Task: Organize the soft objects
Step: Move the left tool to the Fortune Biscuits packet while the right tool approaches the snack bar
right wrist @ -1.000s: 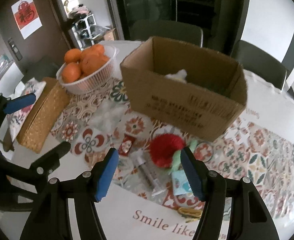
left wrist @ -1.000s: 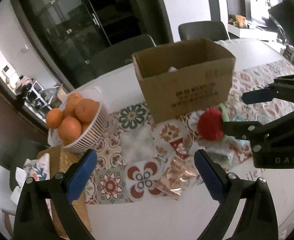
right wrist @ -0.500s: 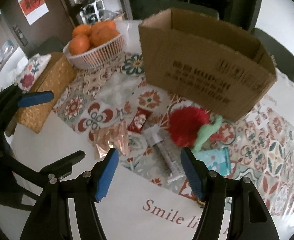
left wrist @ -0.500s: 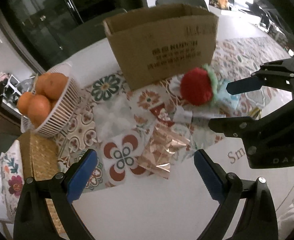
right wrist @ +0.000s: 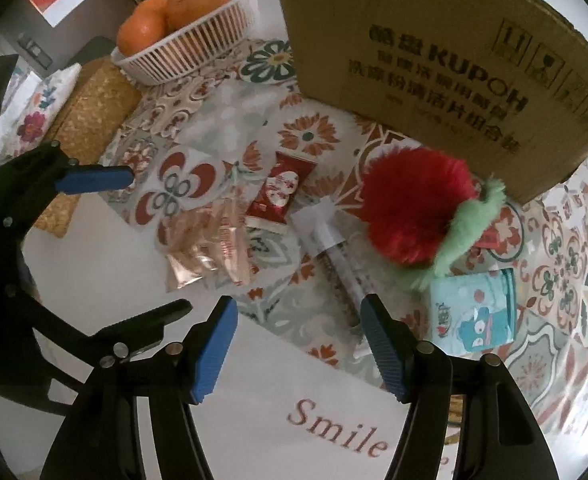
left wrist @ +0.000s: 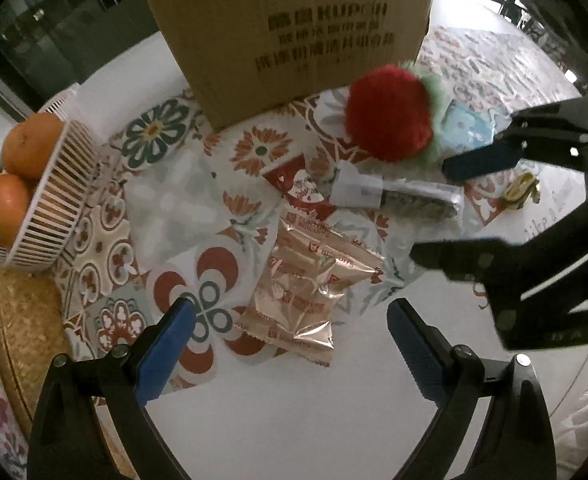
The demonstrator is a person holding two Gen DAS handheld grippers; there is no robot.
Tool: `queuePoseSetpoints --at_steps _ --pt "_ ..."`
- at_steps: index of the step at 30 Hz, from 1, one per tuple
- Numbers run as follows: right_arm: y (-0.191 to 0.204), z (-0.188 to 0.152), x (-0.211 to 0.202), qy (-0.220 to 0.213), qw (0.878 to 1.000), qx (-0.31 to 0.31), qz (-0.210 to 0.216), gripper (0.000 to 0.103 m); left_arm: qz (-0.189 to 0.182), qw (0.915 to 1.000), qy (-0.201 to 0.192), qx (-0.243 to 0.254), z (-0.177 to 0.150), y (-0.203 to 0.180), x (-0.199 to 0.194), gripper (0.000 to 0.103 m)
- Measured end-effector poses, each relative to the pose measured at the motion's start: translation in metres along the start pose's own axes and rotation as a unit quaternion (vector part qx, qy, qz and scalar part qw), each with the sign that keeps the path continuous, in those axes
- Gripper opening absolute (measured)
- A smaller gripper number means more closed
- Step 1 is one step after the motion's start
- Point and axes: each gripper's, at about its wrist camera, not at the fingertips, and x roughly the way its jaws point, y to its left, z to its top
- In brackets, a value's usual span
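Observation:
A red plush strawberry with green leaves lies in front of a cardboard box; it also shows in the right wrist view, by the box. A rose-gold snack packet lies just ahead of my open left gripper; in the right wrist view the packet is at the left. A red sachet, a long clear tube packet and a light-blue tissue pack lie around. My open right gripper hovers just before the tube packet. Both are empty.
A white basket of oranges stands at the left, on a cork mat; it also shows in the right wrist view. A clear plastic bag lies on the patterned cloth. A small yellow object lies far right.
Both grippers have moved down and closer to the table. The box and the items on the cloth look larger and nearer. Both stay open.

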Motion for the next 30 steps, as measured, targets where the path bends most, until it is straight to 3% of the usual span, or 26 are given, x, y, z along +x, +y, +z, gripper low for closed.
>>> queuePoseSetpoints --at_steps 7,21,23,26,30 --pt "-0.010 0.003 0.011 0.007 1.000 -0.009 -0.016 0.065 -0.009 0.9996 0.022 0.014 0.006 -0.005 0.018 0.098" --pt "-0.023 0.015 0.039 0.036 0.999 0.004 -0.025 0.062 -0.024 0.9979 0.040 -0.044 0.014 0.017 0.046 0.091" --pt "-0.024 0.015 0.039 0.036 0.999 0.002 -0.025 0.060 -0.025 0.9975 0.037 -0.054 0.014 0.019 0.048 0.088" --pt "-0.024 0.015 0.039 0.027 0.999 0.001 -0.030 0.053 -0.028 0.9965 0.038 -0.069 0.012 0.016 0.051 0.075" --pt "-0.024 0.013 0.038 0.016 0.999 -0.006 -0.043 0.035 -0.025 0.9952 0.021 -0.093 0.005 0.016 0.046 0.058"
